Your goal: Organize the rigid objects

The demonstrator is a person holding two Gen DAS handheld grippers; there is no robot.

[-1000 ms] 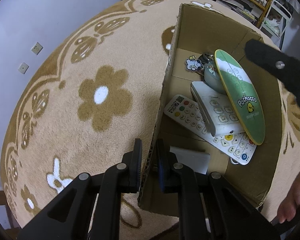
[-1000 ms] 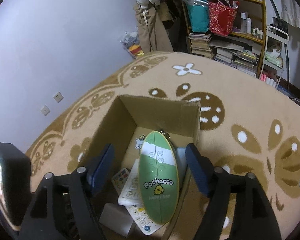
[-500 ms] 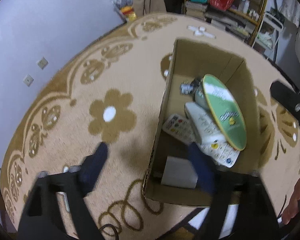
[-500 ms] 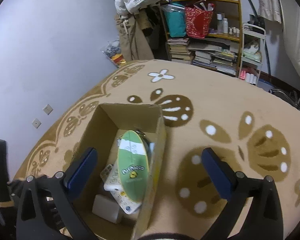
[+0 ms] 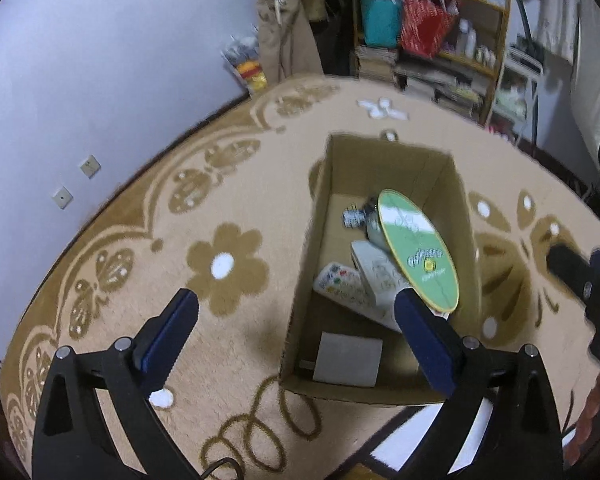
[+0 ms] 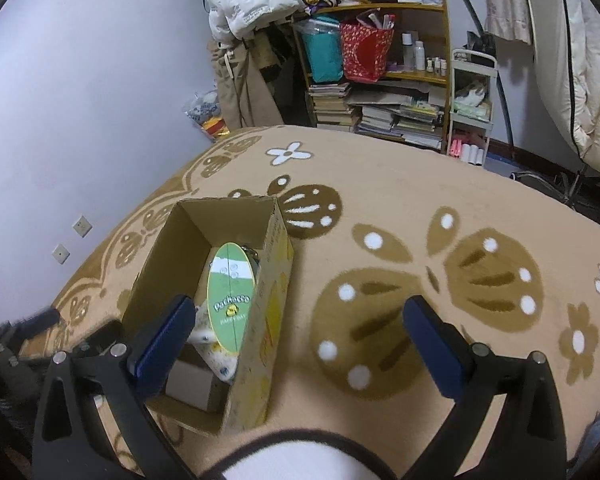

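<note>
An open cardboard box [image 5: 312,240] [image 6: 156,256] stands on the beige flower carpet. Inside lie a green oval Pochacco board [image 5: 418,250] [image 6: 230,292], a white calculator [image 5: 374,270], a white remote with coloured buttons [image 5: 340,286], a grey-white block [image 5: 348,360] and a small keychain figure [image 5: 352,218]. My left gripper [image 5: 296,340] is open and empty, held above the box's near left wall. My right gripper [image 6: 296,344] is open and empty, above the box's right side and the carpet. The right gripper also shows at the right edge of the left wrist view [image 5: 588,284].
A wooden shelf [image 6: 380,80] with books, bags and bottles stands at the far wall beside hanging coats [image 6: 240,60]. A white cart [image 6: 472,112] stands right of it. Wall sockets [image 5: 76,180] sit low on the left wall. Carpet [image 6: 420,240] spreads right of the box.
My left gripper let go of the box's left wall, opened wide and rose away. My right gripper also lifted back and widened. The box contents stayed put.
</note>
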